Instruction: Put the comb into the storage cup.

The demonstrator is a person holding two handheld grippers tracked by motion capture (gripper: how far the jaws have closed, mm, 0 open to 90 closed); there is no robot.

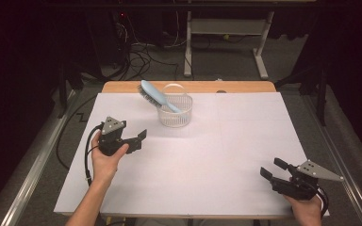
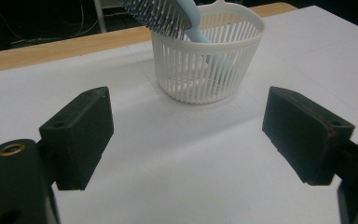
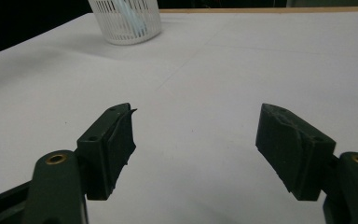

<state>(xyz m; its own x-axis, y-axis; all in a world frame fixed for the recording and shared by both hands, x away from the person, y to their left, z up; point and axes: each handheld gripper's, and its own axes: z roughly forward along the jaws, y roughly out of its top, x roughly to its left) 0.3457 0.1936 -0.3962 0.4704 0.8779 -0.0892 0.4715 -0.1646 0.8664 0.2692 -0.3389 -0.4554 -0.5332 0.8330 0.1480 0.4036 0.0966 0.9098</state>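
While the hairbrush (image 1: 156,95) stood tilted in the basket (image 1: 175,112) at the worktop's (image 1: 226,155) far edge, both tools, left (image 1: 141,138) and right (image 1: 272,168), rested released and empty; placement appeared complete, calling only for withdrawal.

A dim room: grey floor (image 1: 226,61), tangled cables (image 1: 143,56), a white table frame (image 1: 226,26) behind.

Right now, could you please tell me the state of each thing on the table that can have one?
Hairbrush: standing tilted in the basket, handle down, bristle head sticking out over the rim.
Basket: upright on the white sheet, holding the hairbrush.
Left gripper: open, nothing between its jaws, pointing toward the basket.
Right gripper: open, nothing between its jaws, low over the sheet.
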